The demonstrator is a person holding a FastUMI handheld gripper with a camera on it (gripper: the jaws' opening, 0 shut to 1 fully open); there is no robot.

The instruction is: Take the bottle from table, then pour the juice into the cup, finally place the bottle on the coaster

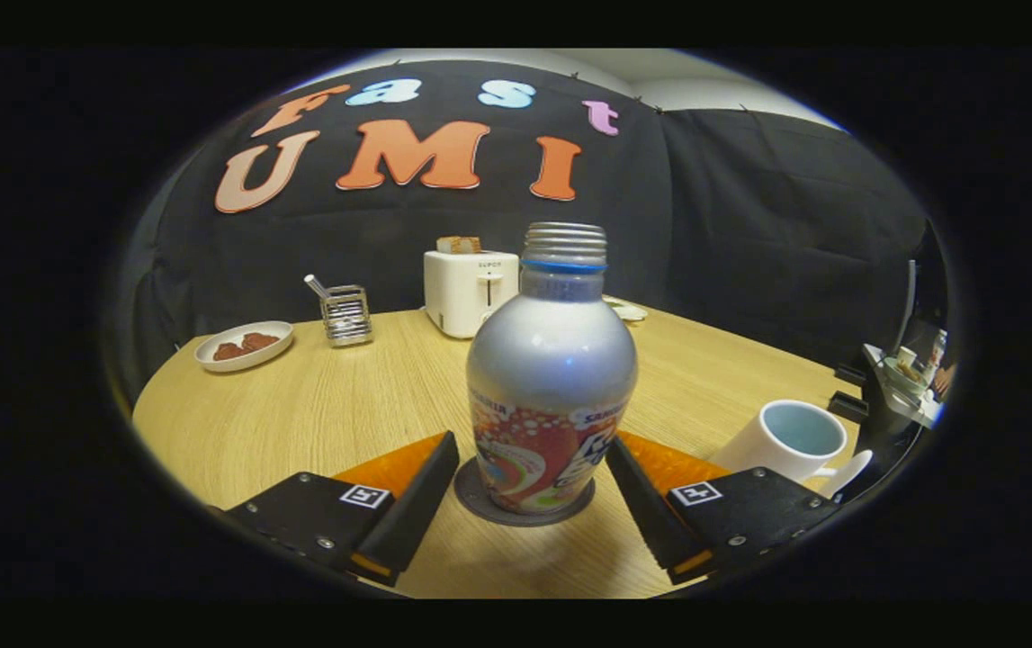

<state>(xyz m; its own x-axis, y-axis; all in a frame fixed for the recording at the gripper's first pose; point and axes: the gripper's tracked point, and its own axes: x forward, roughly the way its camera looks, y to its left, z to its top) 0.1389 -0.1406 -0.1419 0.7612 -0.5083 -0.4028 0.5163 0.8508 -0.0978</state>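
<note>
A silver bottle (551,378) with a colourful label and an uncapped threaded neck stands upright on a dark round coaster (478,497) on the wooden table (318,405). It sits between my two fingers, with a gap showing on each side of it. My gripper (533,486) is open and neither finger presses on the bottle. A white cup (785,443) with a pale blue inside stands just to the right of the right finger; whether it holds juice I cannot tell.
Beyond the bottle stand a white toaster (469,290) with bread in it, a metal rack (346,315) with a utensil, and a white plate (244,346) of brown food at the far left. A small dish (628,311) lies behind the bottle. Clutter sits off the table's right edge.
</note>
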